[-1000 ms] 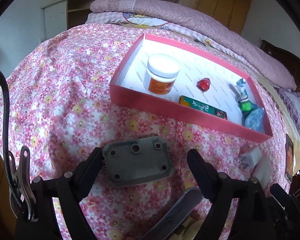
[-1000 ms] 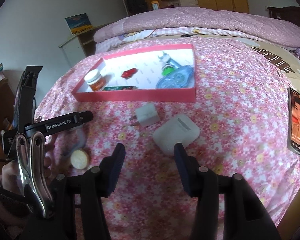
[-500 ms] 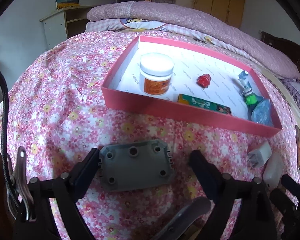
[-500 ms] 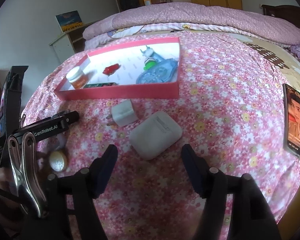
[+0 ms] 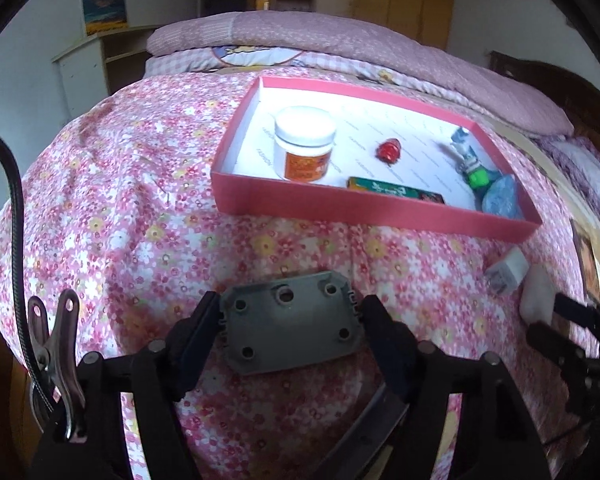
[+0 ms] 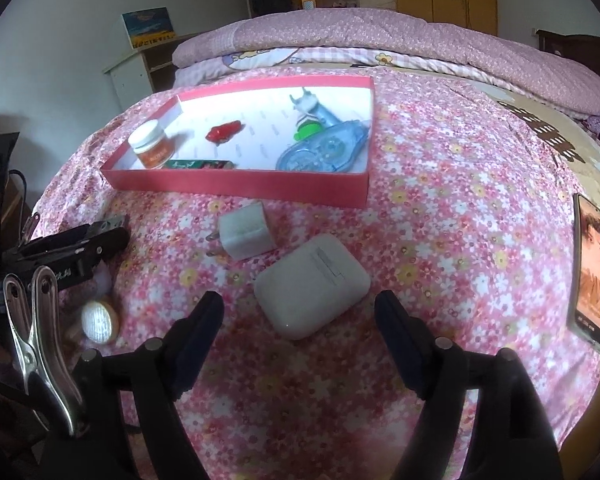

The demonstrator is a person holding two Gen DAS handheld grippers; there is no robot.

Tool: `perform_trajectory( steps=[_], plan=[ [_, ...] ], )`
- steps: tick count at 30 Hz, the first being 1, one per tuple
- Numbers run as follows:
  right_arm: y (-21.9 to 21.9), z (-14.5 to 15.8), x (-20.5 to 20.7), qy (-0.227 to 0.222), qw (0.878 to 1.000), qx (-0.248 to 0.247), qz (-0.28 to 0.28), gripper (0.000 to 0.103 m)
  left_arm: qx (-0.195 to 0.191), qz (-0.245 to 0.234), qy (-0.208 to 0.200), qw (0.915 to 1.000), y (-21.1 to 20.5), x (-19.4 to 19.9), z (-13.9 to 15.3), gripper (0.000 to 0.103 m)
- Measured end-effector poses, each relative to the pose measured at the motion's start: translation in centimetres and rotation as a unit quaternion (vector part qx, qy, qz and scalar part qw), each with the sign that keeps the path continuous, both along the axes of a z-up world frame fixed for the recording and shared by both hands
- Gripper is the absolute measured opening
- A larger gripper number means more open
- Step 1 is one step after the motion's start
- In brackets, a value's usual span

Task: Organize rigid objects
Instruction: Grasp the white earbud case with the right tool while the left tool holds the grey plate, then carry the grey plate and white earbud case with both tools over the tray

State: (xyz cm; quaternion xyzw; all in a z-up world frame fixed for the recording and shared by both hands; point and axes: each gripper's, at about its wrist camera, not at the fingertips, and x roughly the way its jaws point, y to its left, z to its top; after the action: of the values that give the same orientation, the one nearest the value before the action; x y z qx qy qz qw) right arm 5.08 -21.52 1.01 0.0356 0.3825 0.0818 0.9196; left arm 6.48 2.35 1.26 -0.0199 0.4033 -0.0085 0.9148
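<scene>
A grey plate with several holes (image 5: 290, 332) lies flat on the flowered bedspread. My left gripper (image 5: 288, 320) straddles it and its jaws are closing, the pads against the plate's two short ends. In the right wrist view a white earbud case (image 6: 312, 284) lies just ahead of my right gripper (image 6: 300, 316). Its jaws are opening, and the case's near end sits between the fingertips without touching them. A white charger plug (image 6: 246, 232) lies beyond the case. The pink tray (image 6: 240, 184) behind it holds a white jar (image 5: 304, 148), a small red thing, a green box and a blue tape dispenser.
A phone (image 6: 594, 272) lies at the bed's right edge. A small round cream object (image 6: 99, 322) rests near the left gripper's side. A folded pink quilt lies across the far end of the bed, with a white shelf and wooden wardrobes behind it.
The left jaws have narrowed onto the grey plate. The right jaws have widened and the right gripper has come closer to the earbud case.
</scene>
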Motion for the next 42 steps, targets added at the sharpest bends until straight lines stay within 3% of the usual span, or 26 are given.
perform_trajectory(
  steps=[5, 12, 17, 24, 42],
  plan=[
    [0.0, -0.4, 0.8, 0.001, 1.0, -0.003, 0.0, 0.081, 0.018, 0.001, -0.004, 0.9998, -0.6, 0.0, -0.3, 0.075],
    [0.7, -0.5, 1.4, 0.0, 1.0, -0.027, 0.008, 0.081, 0.01, -0.004, -0.004, 0.9999, -0.2, 0.0, -0.2, 0.074],
    [0.5, -0.5, 1.1, -0.007, 0.999, -0.04, -0.007, 0.064, 0.007, -0.004, -0.002, 1.0, -0.2, -0.1, -0.2, 0.074],
    [0.1, -0.3, 0.9, -0.008, 1.0, -0.025, -0.003, 0.064, -0.008, -0.012, 0.005, 0.9999, 0.1, -0.3, 0.4, 0.074],
    [-0.6, 2.5, 0.8, -0.014, 0.999, 0.039, 0.007, 0.064, -0.005, -0.05, -0.031, 0.9982, -1.5, -0.5, 4.7, 0.074]
  ],
)
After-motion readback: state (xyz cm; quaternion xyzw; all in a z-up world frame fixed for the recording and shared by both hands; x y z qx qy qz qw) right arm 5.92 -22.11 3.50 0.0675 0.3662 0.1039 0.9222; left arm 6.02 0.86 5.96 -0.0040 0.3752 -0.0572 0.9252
